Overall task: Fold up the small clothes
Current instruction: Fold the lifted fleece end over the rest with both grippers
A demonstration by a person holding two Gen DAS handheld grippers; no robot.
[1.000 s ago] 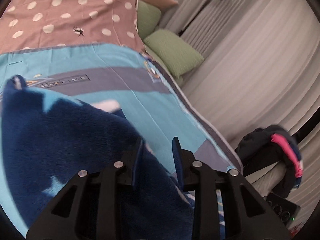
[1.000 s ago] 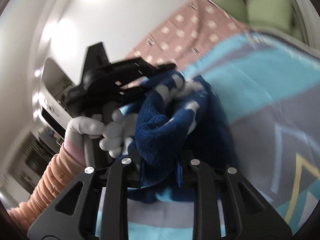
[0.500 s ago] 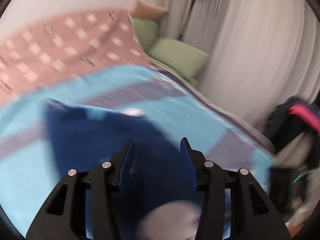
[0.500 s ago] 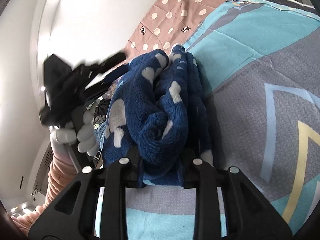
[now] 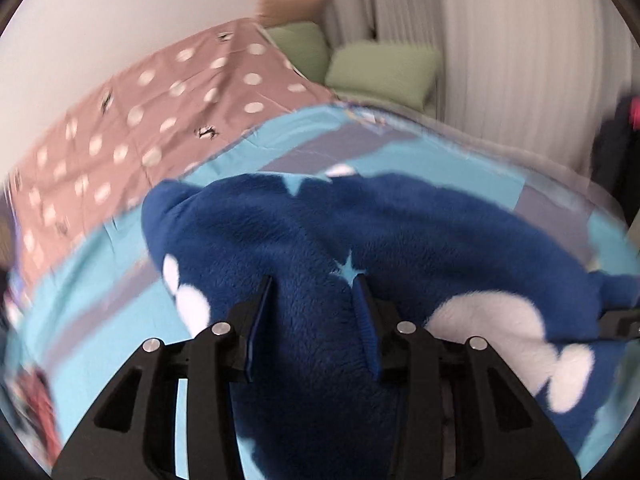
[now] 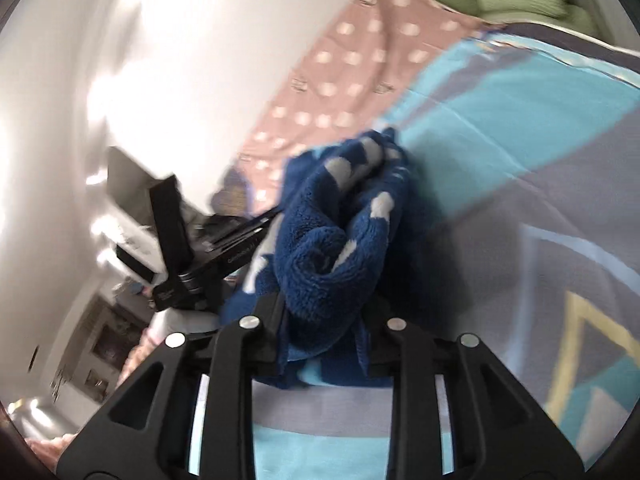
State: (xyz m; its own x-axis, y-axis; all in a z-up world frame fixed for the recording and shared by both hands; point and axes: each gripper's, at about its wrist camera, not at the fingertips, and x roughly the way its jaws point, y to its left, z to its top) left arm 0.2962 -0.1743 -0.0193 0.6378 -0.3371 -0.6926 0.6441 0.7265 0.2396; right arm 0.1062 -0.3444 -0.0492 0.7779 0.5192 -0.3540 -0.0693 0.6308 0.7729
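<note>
A dark blue fleece garment (image 5: 360,240) with white spots and pale blue stars hangs bunched over the blue-and-grey bedspread (image 5: 100,300). My left gripper (image 5: 314,312) is shut on a thick fold of it. In the right wrist view the same garment (image 6: 332,240) is gathered into a roll, and my right gripper (image 6: 322,320) is shut on its near end. The left gripper's black body (image 6: 200,248) shows at the left of that view, against the garment's side. The right gripper's tip (image 5: 620,322) shows at the right edge of the left wrist view.
A pink dotted sheet (image 5: 160,112) covers the far part of the bed, with green pillows (image 5: 380,68) and a tan cushion (image 5: 292,4) by the curtain. Dark clothes (image 5: 616,140) hang at the right. The bedspread (image 6: 520,160) stretches to the right.
Both grippers have swung with the garment; the views are blurred. The garment now fills the left gripper's jaws, which stood apart over it half a second ago. The right gripper has kept its hold.
</note>
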